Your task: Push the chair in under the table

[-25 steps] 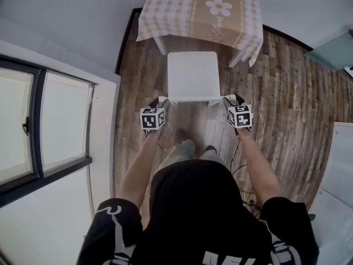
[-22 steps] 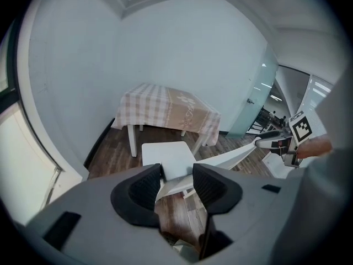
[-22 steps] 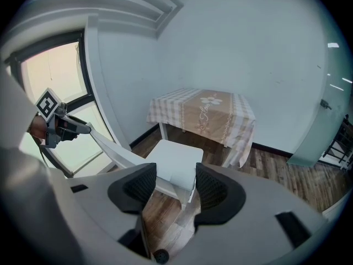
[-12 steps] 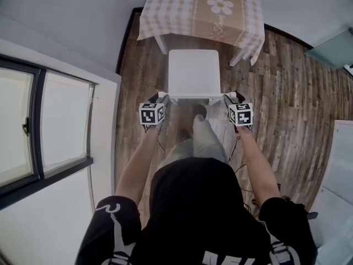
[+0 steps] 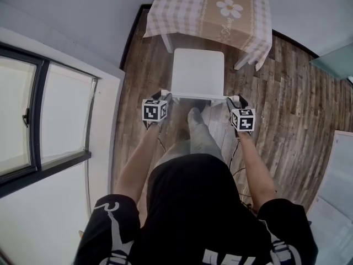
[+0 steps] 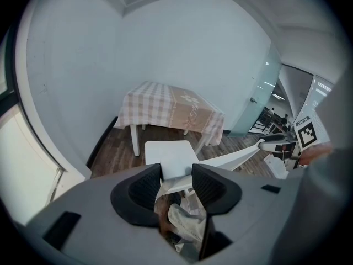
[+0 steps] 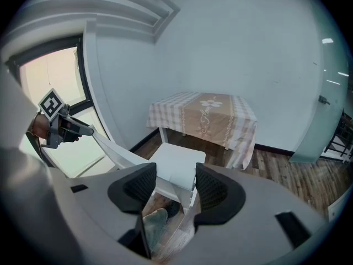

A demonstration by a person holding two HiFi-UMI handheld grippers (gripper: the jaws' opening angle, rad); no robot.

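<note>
The left hand-held gripper (image 6: 176,173) is clamped on the left end of the chair (image 5: 197,73) back's top rail. The right hand-held gripper (image 7: 175,178) clamps the right end. The chair stands on the wooden floor (image 5: 276,93), its seat's far edge close to the desk's (image 5: 182,10) near edge.

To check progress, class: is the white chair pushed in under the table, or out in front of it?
Out. The chair shows its whole seat in front of the table, none of it tucked beneath.
</note>
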